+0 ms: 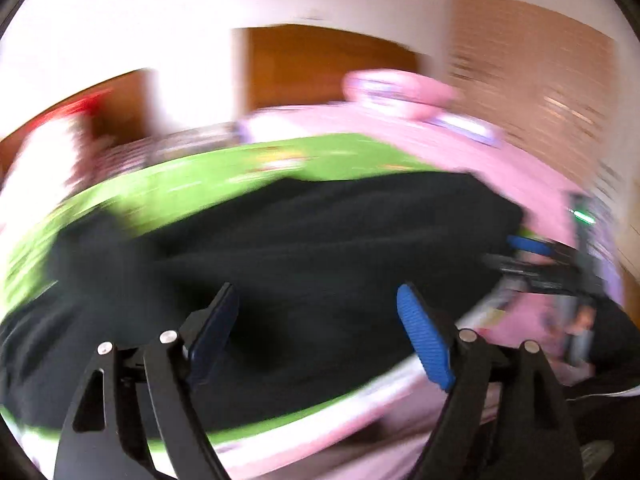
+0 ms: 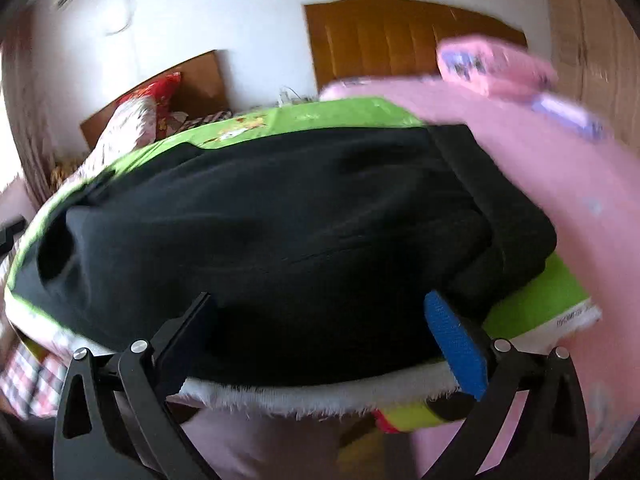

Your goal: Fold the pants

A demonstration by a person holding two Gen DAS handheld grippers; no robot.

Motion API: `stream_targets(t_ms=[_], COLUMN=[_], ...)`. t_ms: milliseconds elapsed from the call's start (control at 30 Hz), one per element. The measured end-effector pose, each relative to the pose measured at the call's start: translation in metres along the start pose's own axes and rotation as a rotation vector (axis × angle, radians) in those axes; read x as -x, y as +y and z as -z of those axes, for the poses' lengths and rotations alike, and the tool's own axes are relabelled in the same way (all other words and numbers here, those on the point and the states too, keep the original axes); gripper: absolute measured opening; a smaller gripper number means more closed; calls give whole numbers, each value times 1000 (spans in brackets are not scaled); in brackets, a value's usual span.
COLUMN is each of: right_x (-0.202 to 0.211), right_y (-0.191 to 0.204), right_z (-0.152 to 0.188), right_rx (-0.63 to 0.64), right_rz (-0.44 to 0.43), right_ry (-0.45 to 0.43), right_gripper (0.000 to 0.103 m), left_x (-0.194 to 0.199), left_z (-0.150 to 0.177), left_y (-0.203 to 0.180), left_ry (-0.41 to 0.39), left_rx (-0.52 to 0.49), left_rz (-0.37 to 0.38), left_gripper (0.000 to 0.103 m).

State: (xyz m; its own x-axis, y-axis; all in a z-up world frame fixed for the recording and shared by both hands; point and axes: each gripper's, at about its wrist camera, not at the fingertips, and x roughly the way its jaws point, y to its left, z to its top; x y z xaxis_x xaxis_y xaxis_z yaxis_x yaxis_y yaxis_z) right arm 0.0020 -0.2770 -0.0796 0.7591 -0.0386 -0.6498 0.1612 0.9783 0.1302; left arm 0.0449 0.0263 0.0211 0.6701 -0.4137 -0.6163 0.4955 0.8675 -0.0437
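Black pants [image 1: 304, 248] lie spread on a green cloth [image 1: 192, 184] over a pink bed; they also fill the right wrist view [image 2: 272, 240], with the waistband [image 2: 500, 200] at the right. My left gripper [image 1: 320, 320] is open and empty just above the pants. My right gripper [image 2: 320, 328] is open and empty over the near edge of the pants. The right gripper also shows at the right edge of the left wrist view [image 1: 532, 256]. Both views are blurred by motion.
A pink pillow [image 2: 496, 64] lies on the pink bedding [image 2: 560, 184] at the back right. A red patterned pillow [image 2: 148, 108] and a wooden headboard [image 2: 400, 36] stand behind. The green cloth's frayed white edge [image 2: 312, 400] hangs at the near side.
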Motion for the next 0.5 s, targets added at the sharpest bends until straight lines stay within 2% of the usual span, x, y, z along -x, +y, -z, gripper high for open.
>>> stream_targets(t_ms=[33,167,233,300,500], right_x=[-2,6,12,23,21], right_y=[-2,-17,-17,-9,3], right_z=[-4,-12,-9,3,7], right_rx=[-13,-107,-109,-77,-37], right_rz=[-10,-85,-97,-62,-5], right_ry=[8,6,13,28,45], right_gripper=[99,99,99,99,99], left_x=[10,28,29,25,-8], left_z=[10,38,49,54,31], left_y=[30,90,98,97,72], left_ry=[2,57,72,67,73], left_rx=[62,230,276,300,288], left_rz=[-60,-163,-149,-118,-27], left_gripper=[83,87,88,90,90])
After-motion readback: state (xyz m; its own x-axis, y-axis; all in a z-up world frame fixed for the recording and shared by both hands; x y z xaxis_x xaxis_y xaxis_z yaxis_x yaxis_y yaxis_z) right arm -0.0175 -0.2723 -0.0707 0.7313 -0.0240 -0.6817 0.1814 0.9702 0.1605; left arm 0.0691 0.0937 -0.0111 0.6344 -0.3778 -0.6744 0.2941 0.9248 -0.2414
